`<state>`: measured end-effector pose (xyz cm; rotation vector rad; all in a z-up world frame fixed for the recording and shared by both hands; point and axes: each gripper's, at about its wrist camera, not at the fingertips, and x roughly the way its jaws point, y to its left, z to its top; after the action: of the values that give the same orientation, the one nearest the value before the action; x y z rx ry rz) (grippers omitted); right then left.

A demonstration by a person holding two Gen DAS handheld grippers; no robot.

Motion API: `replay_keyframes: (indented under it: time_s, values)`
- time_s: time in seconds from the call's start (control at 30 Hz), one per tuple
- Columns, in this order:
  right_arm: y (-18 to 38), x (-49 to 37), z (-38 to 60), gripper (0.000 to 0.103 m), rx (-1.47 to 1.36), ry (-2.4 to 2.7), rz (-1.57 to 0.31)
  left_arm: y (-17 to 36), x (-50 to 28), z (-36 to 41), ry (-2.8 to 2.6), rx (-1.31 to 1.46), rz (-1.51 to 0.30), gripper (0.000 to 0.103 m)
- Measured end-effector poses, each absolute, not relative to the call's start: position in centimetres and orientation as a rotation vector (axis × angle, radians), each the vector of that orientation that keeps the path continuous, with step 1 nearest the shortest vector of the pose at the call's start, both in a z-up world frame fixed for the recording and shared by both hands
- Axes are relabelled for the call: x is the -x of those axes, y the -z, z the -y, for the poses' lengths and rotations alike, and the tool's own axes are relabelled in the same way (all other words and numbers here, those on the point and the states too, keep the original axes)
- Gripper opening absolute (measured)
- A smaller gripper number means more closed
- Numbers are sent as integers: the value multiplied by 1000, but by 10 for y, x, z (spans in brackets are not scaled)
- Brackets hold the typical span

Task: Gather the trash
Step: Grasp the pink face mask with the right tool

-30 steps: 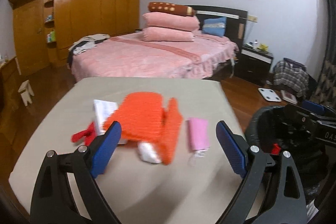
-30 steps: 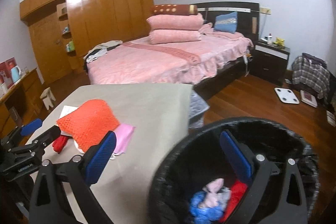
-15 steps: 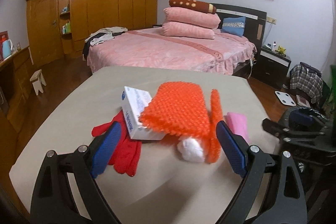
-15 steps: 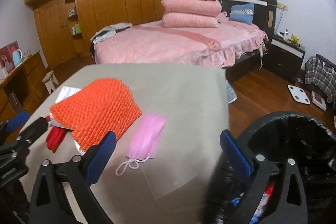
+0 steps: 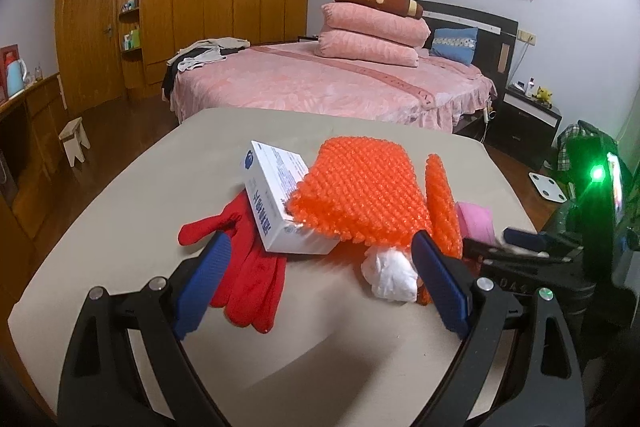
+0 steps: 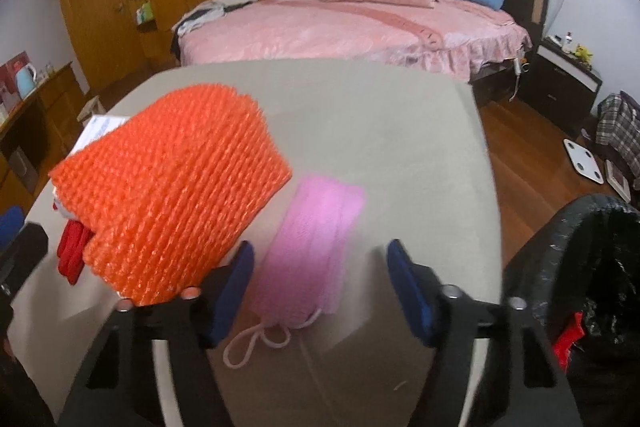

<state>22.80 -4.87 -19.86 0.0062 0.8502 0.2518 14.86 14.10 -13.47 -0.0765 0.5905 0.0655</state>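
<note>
A pile of trash lies on the beige table (image 5: 132,211): an orange foam net (image 5: 360,195), a white box (image 5: 276,203), a red glove (image 5: 248,267), a crumpled white tissue (image 5: 390,273) and a pink face mask (image 5: 476,221). My left gripper (image 5: 320,251) is open, low over the table, just short of the glove and the box. My right gripper (image 6: 320,261) points down at the pink face mask (image 6: 316,247). Its jaws are closing with the mask between them, and the pads are not pressing on it. The orange net (image 6: 172,195) lies just left of it.
A bin lined with a black bag (image 6: 592,267), with trash inside, stands by the table's right edge. Behind the table are a pink bed (image 5: 332,83), wooden wardrobes (image 5: 200,3), a small stool (image 5: 74,141) and a nightstand (image 6: 568,75). A white scale (image 6: 582,161) lies on the wooden floor.
My right gripper swung from over the bin to the table, dropped to the pink mask, and its jaws narrowed. My left gripper came lower and closer to the pile.
</note>
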Motion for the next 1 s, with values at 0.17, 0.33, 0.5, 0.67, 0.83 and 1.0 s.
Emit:
replay_keyframes:
  time_s: [0.17, 0.33, 0.5, 0.67, 0.83, 1.0]
  values:
    - [200, -223, 48, 24, -20, -275, -866, 132, -150, -135, -49, 78, -585, 85]
    - [194, -217, 58, 19, -39, -278, -851, 129, -149, -122, -19, 68, -577, 80]
    - [180, -208, 74, 19, -50, -266, -816, 127, -152, -104, 20, 50, -573, 73]
    - [168, -206, 93, 19, -74, -250, -795, 132, -158, -86, 55, 28, -583, 64]
    - [163, -206, 103, 19, -87, -245, -788, 141, -166, -70, 75, -1, -615, 53]
    - [161, -206, 111, 19, -100, -245, -782, 152, -176, -57, 92, -40, -654, 36]
